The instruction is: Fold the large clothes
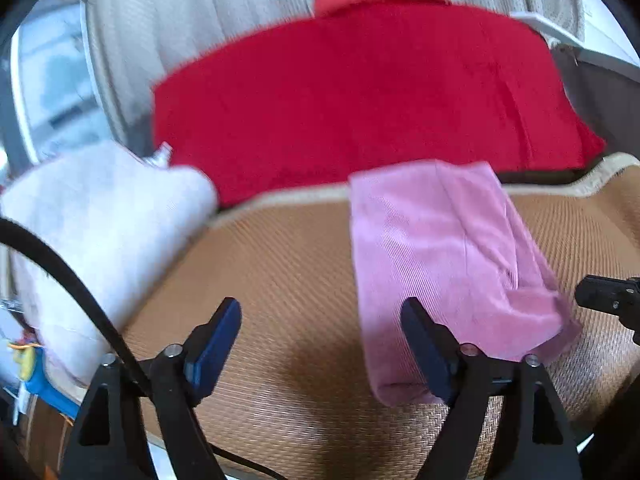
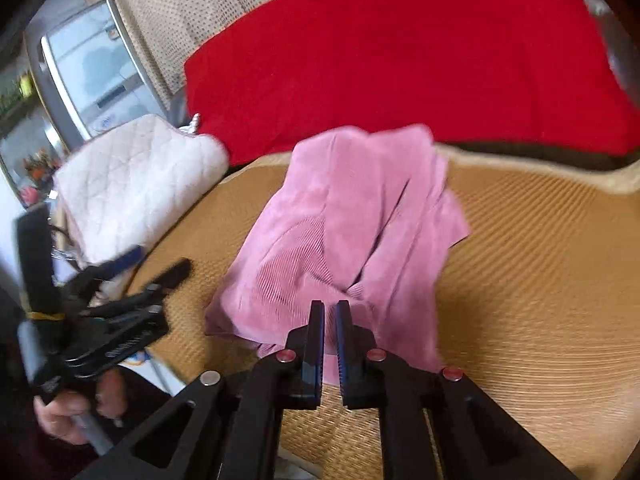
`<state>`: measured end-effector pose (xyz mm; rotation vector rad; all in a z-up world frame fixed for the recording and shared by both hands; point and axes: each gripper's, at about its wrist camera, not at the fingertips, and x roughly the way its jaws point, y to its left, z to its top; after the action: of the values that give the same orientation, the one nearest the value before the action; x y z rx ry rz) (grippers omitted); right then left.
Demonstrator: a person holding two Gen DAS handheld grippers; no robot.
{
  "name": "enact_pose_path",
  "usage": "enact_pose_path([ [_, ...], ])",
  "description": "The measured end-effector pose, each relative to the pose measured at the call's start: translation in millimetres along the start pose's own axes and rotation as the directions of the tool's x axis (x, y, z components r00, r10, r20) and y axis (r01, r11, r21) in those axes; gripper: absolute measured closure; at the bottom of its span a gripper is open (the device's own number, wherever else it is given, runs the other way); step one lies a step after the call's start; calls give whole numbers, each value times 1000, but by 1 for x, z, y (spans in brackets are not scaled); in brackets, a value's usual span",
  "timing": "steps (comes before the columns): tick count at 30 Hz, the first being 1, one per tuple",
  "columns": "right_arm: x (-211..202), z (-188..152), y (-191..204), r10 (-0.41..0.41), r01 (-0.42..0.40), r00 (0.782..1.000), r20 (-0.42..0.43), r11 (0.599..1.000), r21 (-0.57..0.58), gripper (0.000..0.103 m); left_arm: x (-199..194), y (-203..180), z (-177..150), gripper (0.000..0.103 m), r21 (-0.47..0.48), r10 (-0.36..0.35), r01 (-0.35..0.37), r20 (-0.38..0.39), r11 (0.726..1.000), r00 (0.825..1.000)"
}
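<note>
A pink ribbed garment [image 1: 448,256] lies folded into a narrow bundle on a woven tan mat [image 1: 280,280]; in the right wrist view the garment [image 2: 352,232] lies bunched in front of my fingers. My left gripper [image 1: 320,340] is open and empty above the mat, its right finger [image 1: 424,348] over the garment's near edge. My right gripper [image 2: 330,328] is nearly shut with a narrow gap, just above the garment's near edge and holding nothing visible. The left gripper [image 2: 132,280] also shows at the left of the right wrist view.
A large red cloth [image 1: 360,96] lies behind the mat. A white quilted pad [image 2: 140,176] sits at the left. Pale curtains [image 1: 180,20] and a window [image 2: 96,68] are behind. The mat [image 2: 540,280] extends to the right.
</note>
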<state>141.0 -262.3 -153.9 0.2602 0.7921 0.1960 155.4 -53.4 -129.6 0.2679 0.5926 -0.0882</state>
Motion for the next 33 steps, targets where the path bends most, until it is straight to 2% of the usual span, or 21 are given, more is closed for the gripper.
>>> enact_pose_path([
  [1, -10, 1, 2, -19, 19, 1000, 11, 1000, -4, 94, -12, 3, 1, 10, -6, 10, -10, 24, 1000, 1000],
  [6, -49, 3, 21, -91, 93, 993, 80, 995, -21, 94, -62, 15, 9, 9, -38, 42, -38, 122, 999, 992],
  [9, -68, 1, 28, -104, 107, 989, 108, 994, -17, 94, -86, 17, 10, 5, -48, 76, -68, 175, 997, 982],
  [11, -86, -1, 32, -108, 110, 986, 128, 994, -10, 94, -101, 18, 12, 4, -49, 73, -64, 209, 997, 975],
  [17, -103, -3, 38, -125, 122, 981, 146, 992, 27, 94, -133, 24, 15, 4, -49, 28, -17, 242, 999, 970],
  [24, -113, -12, 32, -145, 135, 977, 157, 988, 73, 94, -142, 23, 15, 4, -61, -8, 23, 239, 998, 971],
  [25, -116, -12, 31, -153, 142, 974, 165, 987, 77, 92, -143, 23, 15, 4, -62, -9, 25, 238, 998, 971],
  [26, -120, -13, 31, -160, 148, 972, 171, 986, 80, 75, -143, 23, 15, 4, -62, -9, 24, 237, 998, 971],
  [27, -123, -13, 30, -159, 146, 971, 178, 986, 82, 41, -144, 23, 15, 4, -61, -8, 24, 237, 998, 971],
  [28, -128, -13, 31, -150, 135, 969, 197, 987, 88, 24, -144, 22, 15, 4, -60, -10, 24, 237, 998, 971],
  [29, -135, -15, 31, -143, 123, 962, 233, 988, 96, 17, -144, 22, 15, 4, -58, -11, 26, 239, 998, 971],
  [31, -148, -16, 35, -158, 136, 943, 292, 986, 96, 17, -146, 22, 14, 4, -60, -8, 23, 240, 998, 971],
  [33, -155, -15, 39, -186, 165, 931, 314, 982, 93, 17, -148, 22, 14, 4, -64, -14, 30, 240, 998, 971],
])
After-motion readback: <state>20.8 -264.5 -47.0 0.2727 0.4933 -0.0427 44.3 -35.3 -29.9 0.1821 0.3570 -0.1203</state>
